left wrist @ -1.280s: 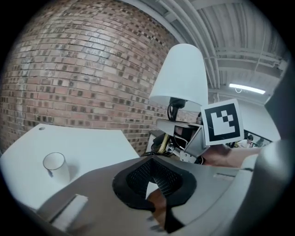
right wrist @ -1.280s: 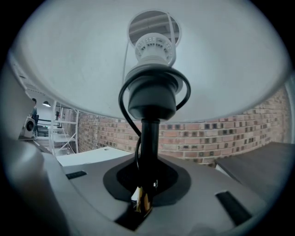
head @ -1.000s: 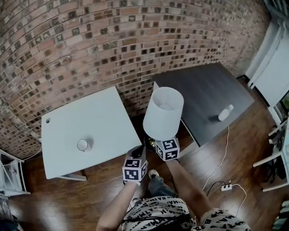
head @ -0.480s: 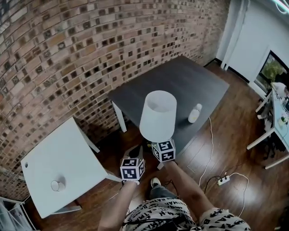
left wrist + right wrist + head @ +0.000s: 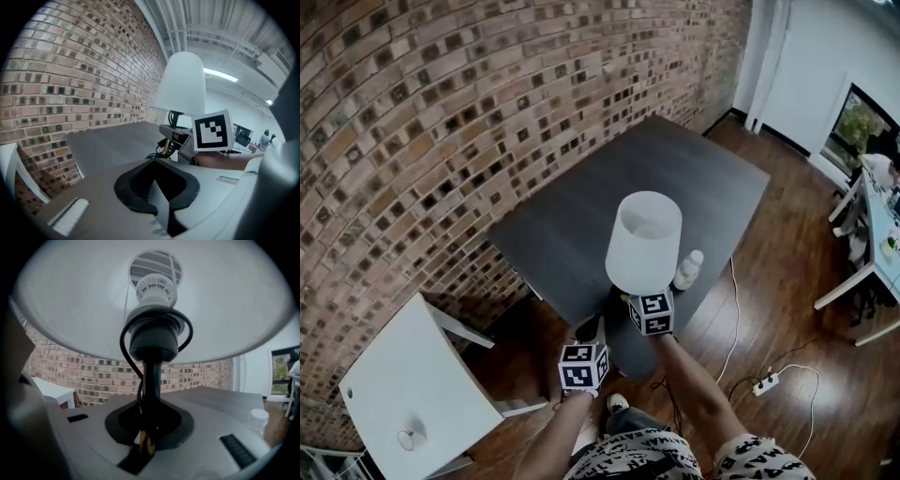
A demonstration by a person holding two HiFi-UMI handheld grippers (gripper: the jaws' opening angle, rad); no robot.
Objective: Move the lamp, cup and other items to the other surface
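Observation:
A lamp (image 5: 644, 242) with a white shade hangs upright over the near edge of the dark table (image 5: 581, 225). My right gripper (image 5: 632, 300) is shut on its black stem (image 5: 151, 380) just below the bulb socket, and the cord loops beside the stem. My left gripper (image 5: 592, 329) trails a little to the left and nearer me; its jaws look shut and hold nothing. In the left gripper view the lamp (image 5: 182, 82) and the right gripper's marker cube stand ahead to the right. A white cup (image 5: 411, 438) stands on the white table (image 5: 441, 375) at the lower left.
A small white bottle (image 5: 687, 270) stands on the dark table just right of the lamp, also in the right gripper view as the bottle (image 5: 257, 419). A brick wall runs behind both tables. A cable and power strip (image 5: 766, 382) lie on the wooden floor at right.
Both grippers and the lamp have travelled from beside the white table to the near edge of the dark table. The white table with the cup has slid to the lower left of the head view.

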